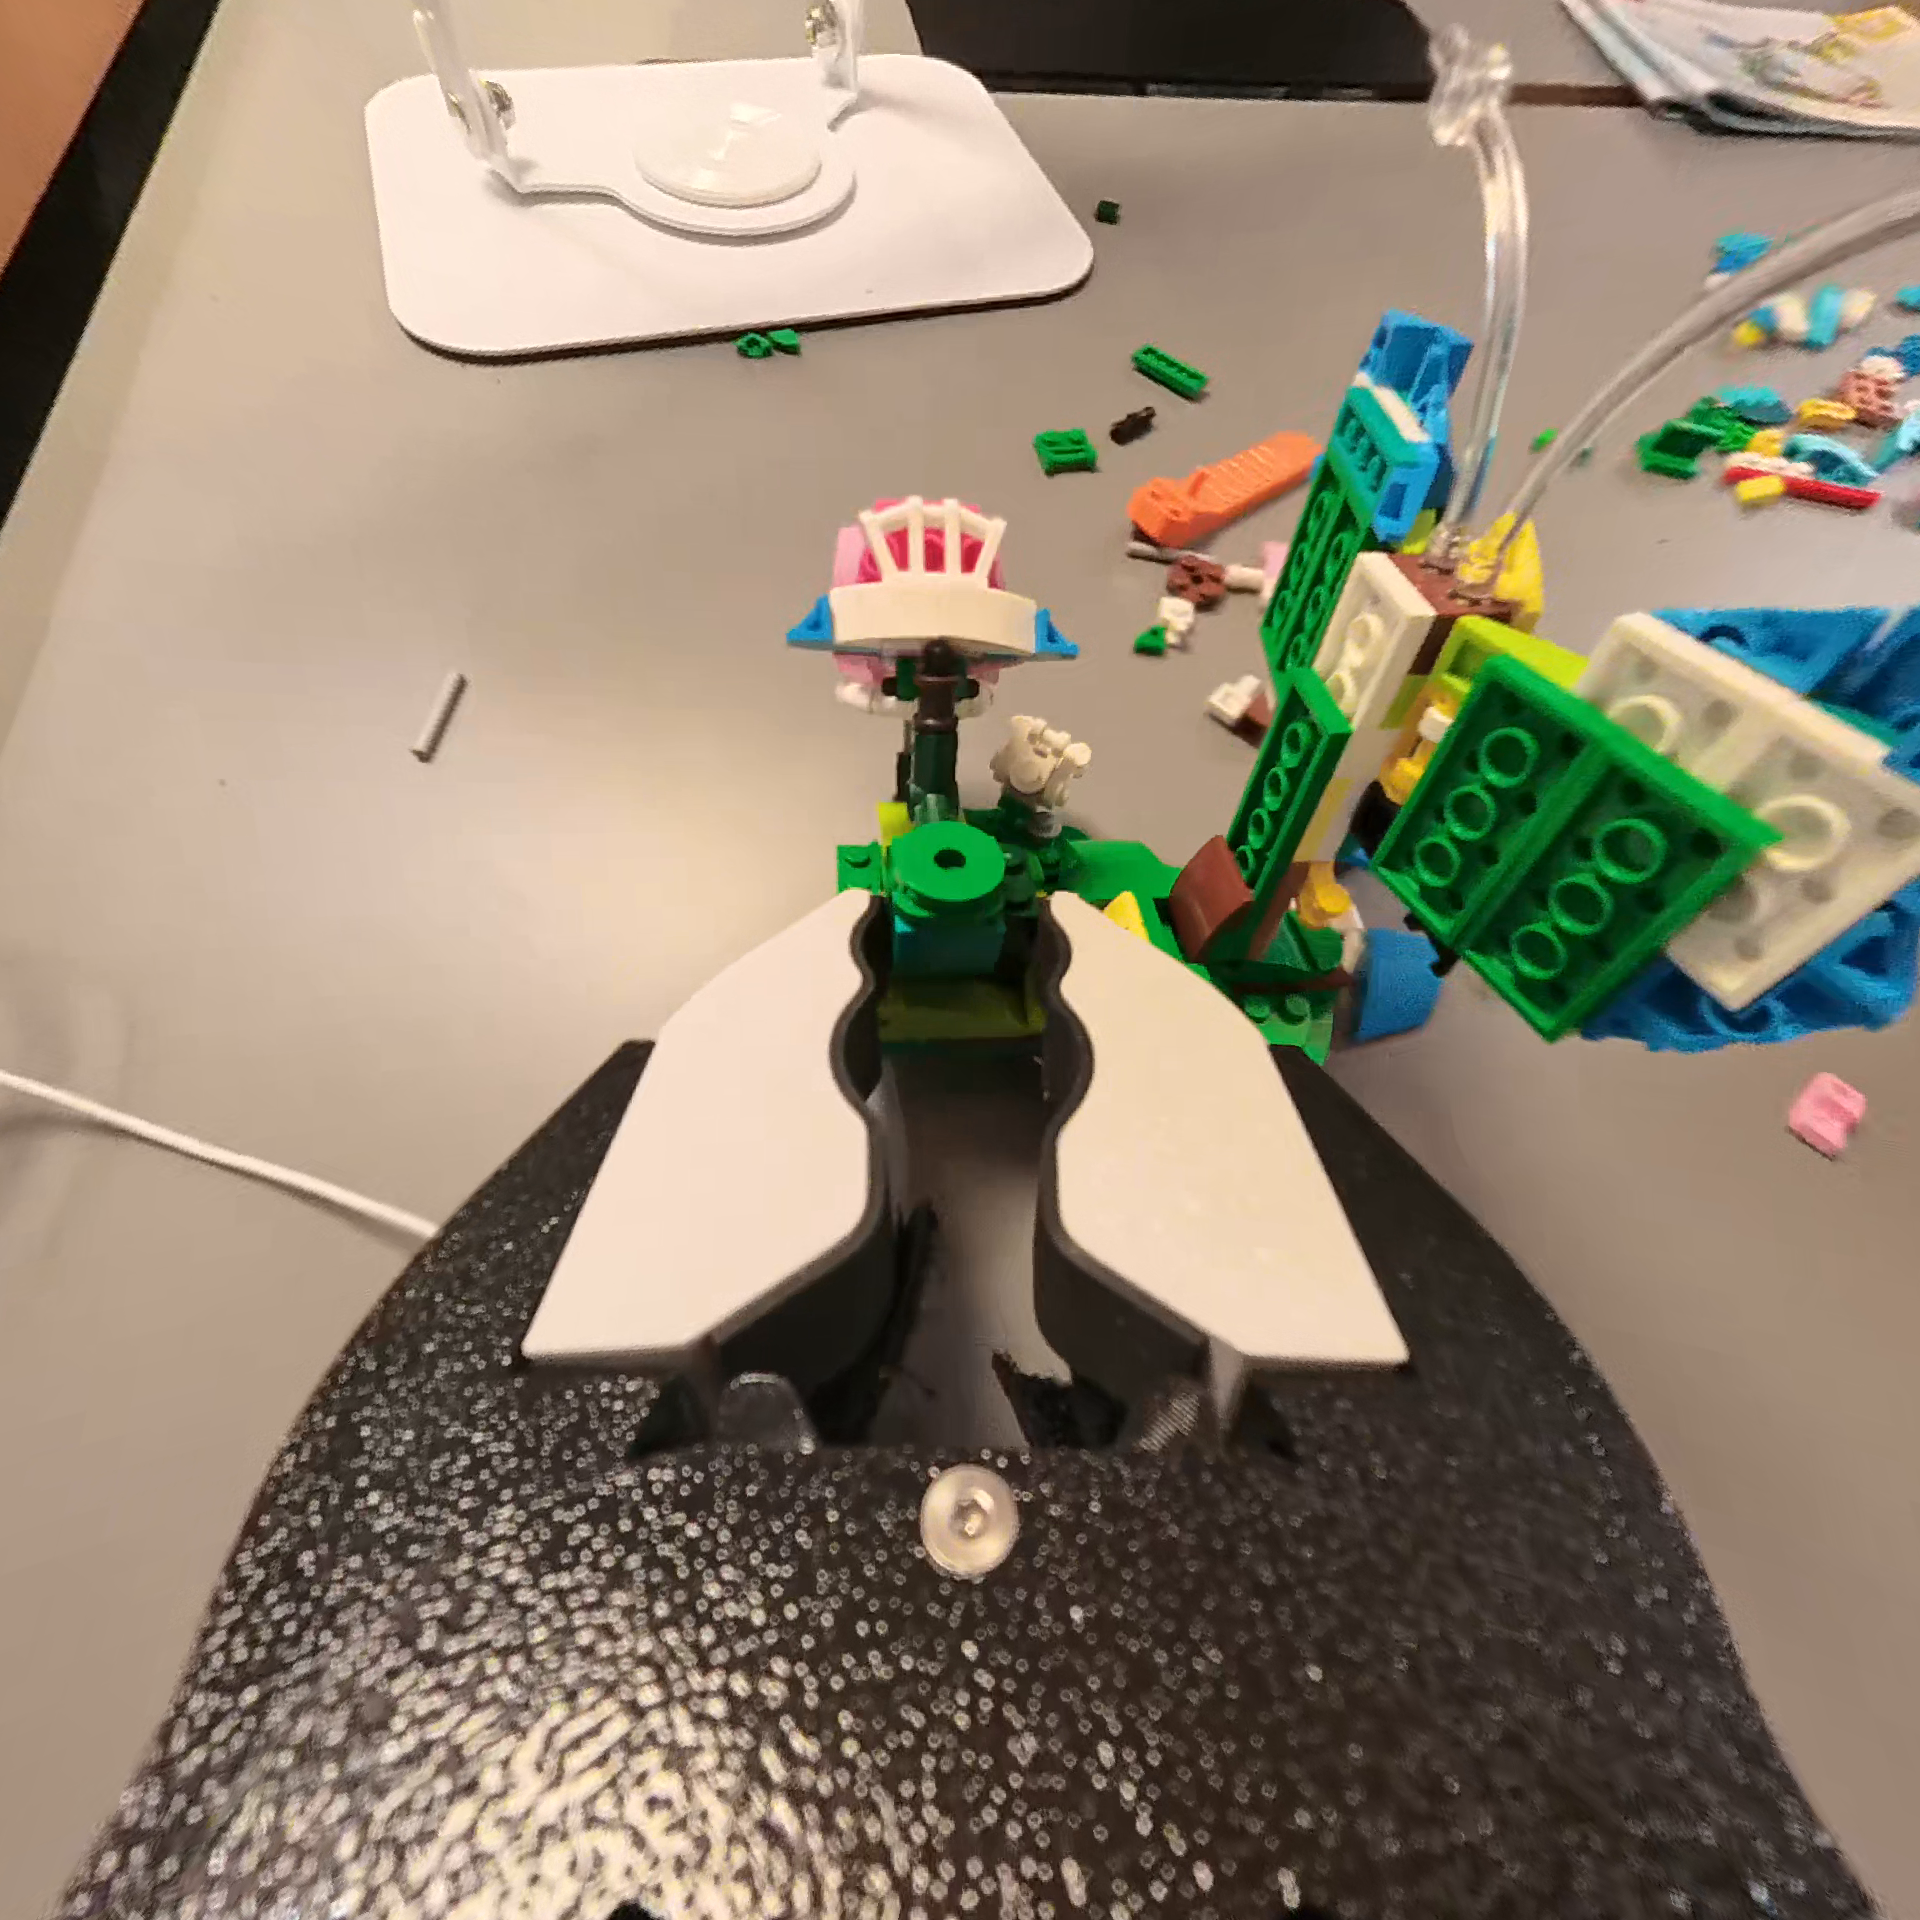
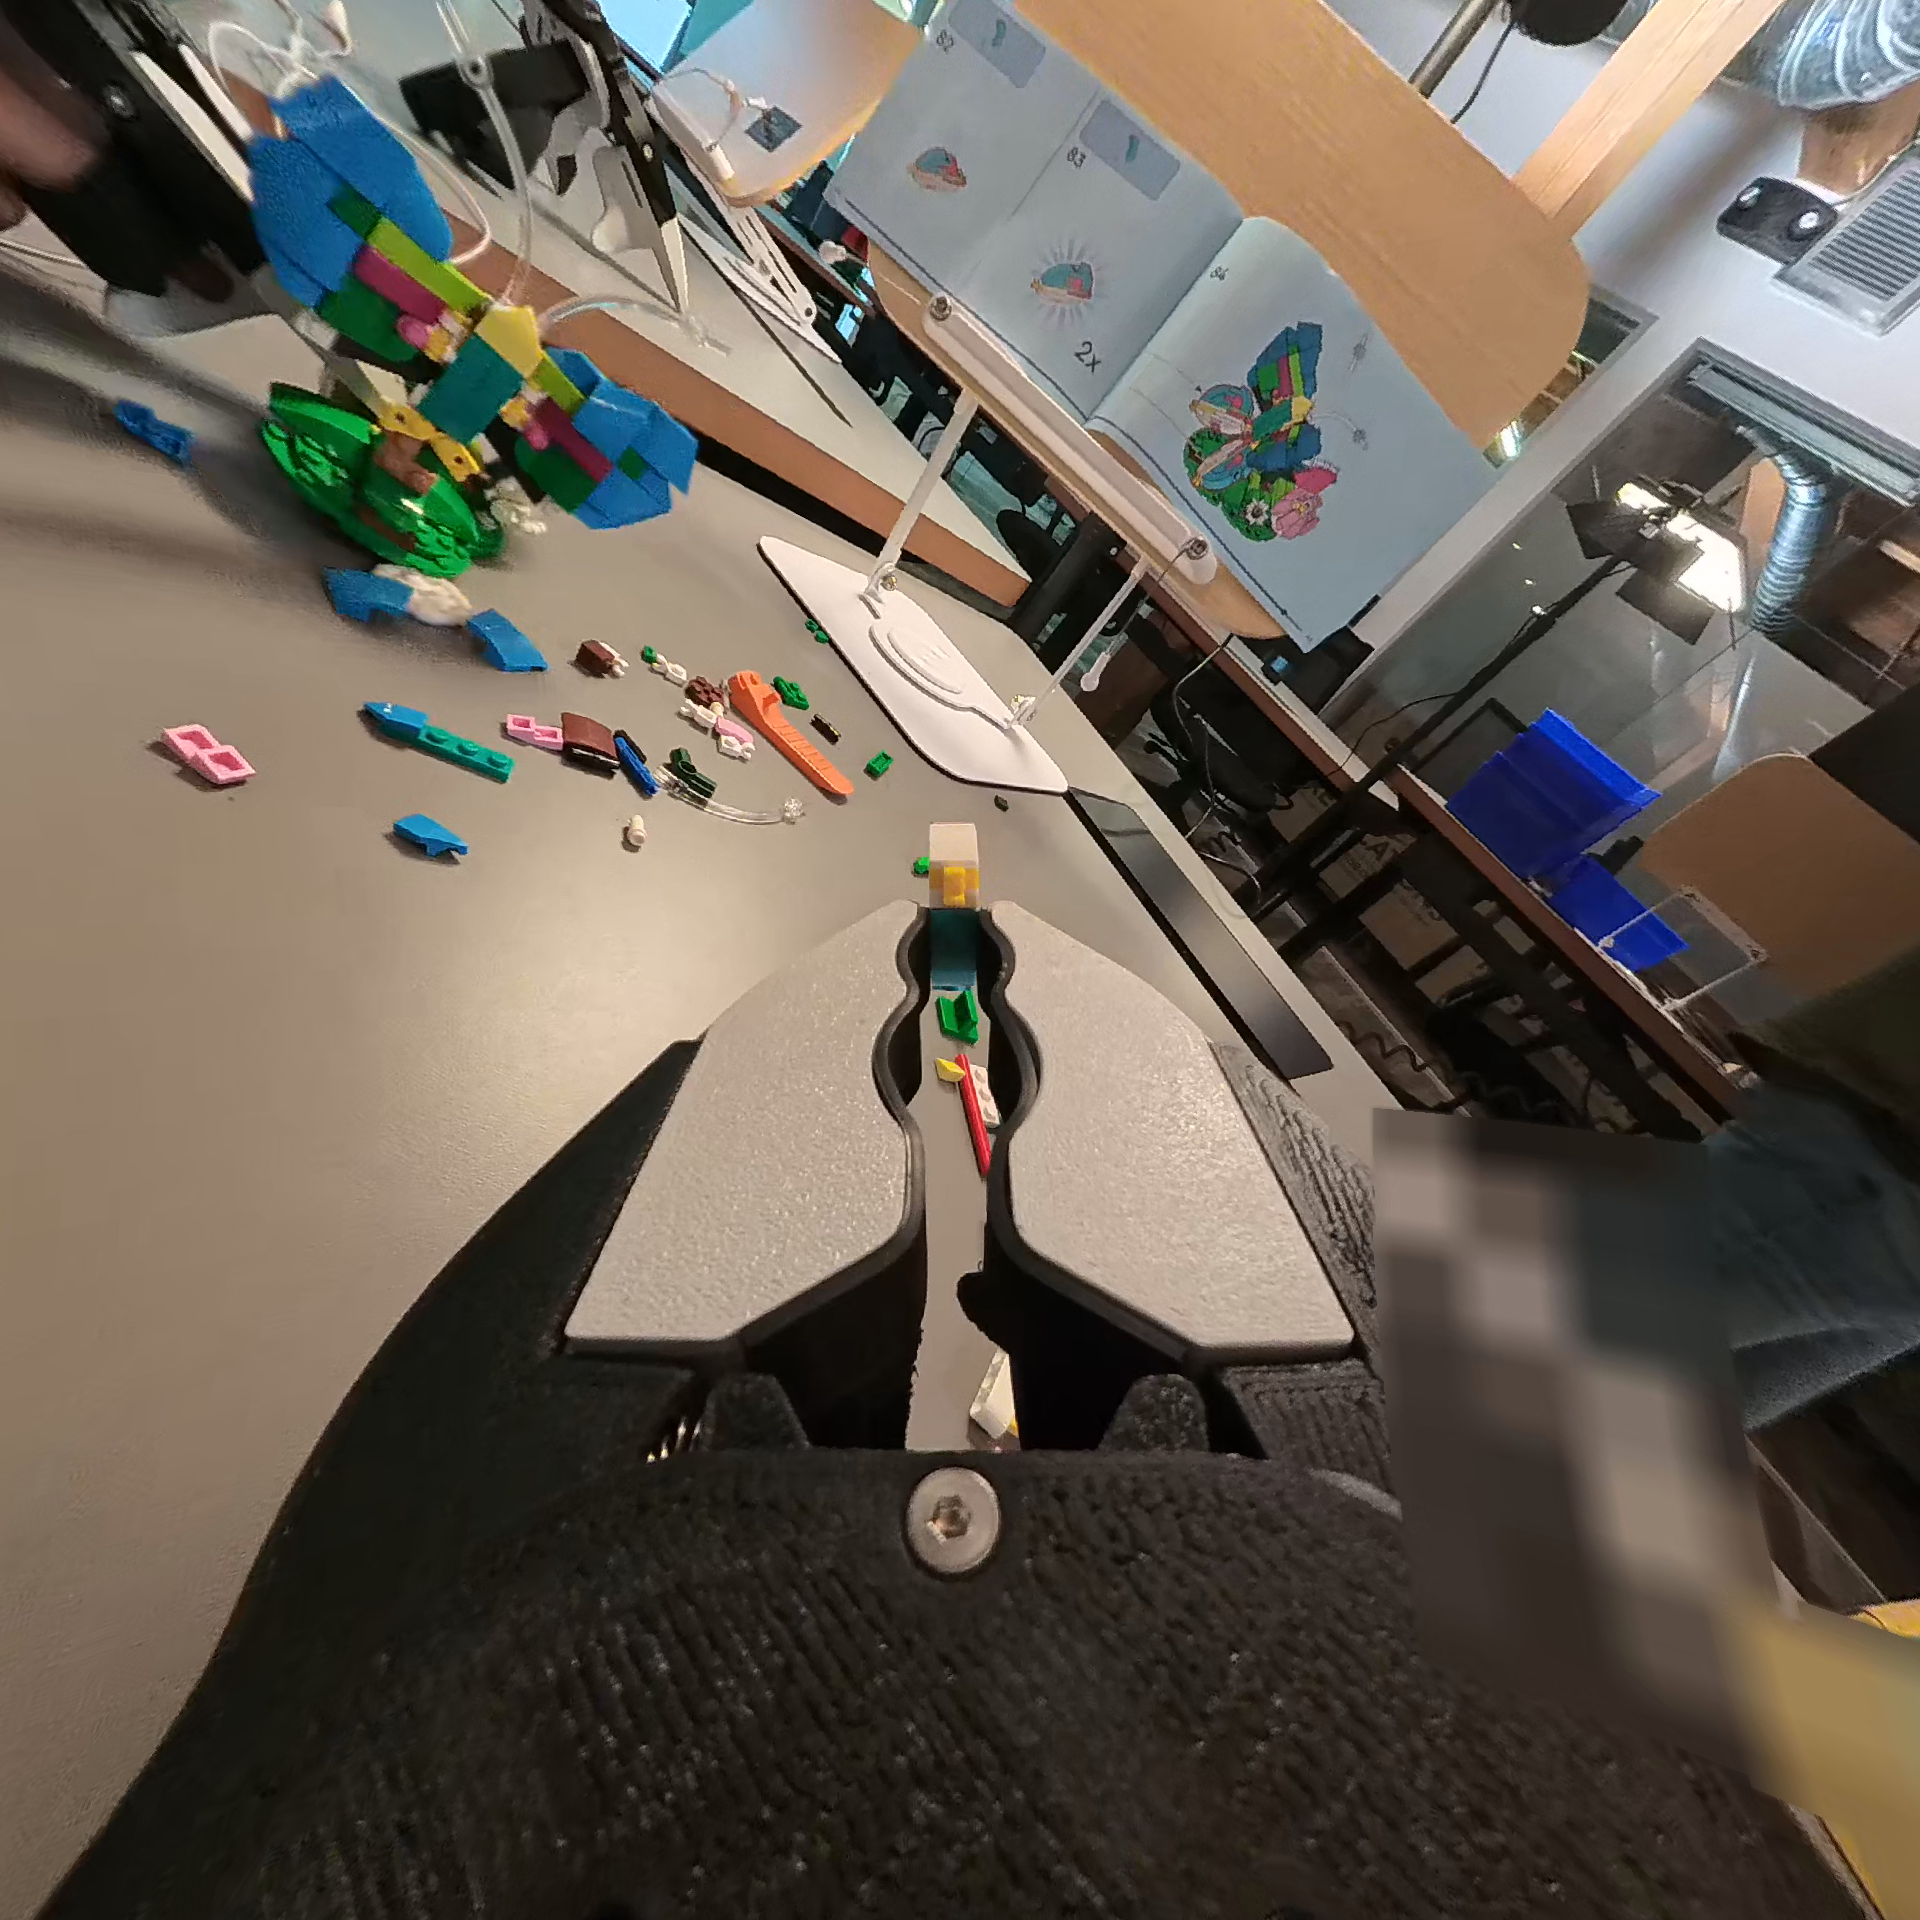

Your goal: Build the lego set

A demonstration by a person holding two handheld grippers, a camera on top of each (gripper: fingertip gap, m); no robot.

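Pinning the green base [image 1: 961,940] between your left fingers [image 1: 1132,997] steadies the butterfly model [image 1: 1496,790] just right of them. Your right fingers [image 2: 1060,997] clench a small teal-yellow-white sub-assembly [image 2: 954,894], probably ready for attaching.

— Hidden behind the jaws: lower part of the green base [image 1: 951,935]. Blue wing [image 1: 1787,831] cut off at right.

— Butterfly model [image 2: 436,364] smeared by blur. Small teal-and-yellow piece [image 2: 954,914] half buried between jaws; shape unclear.

Grey table [image 2: 260,987], wooden chair [image 2: 1351,187], blue bins [image 2: 1548,800]
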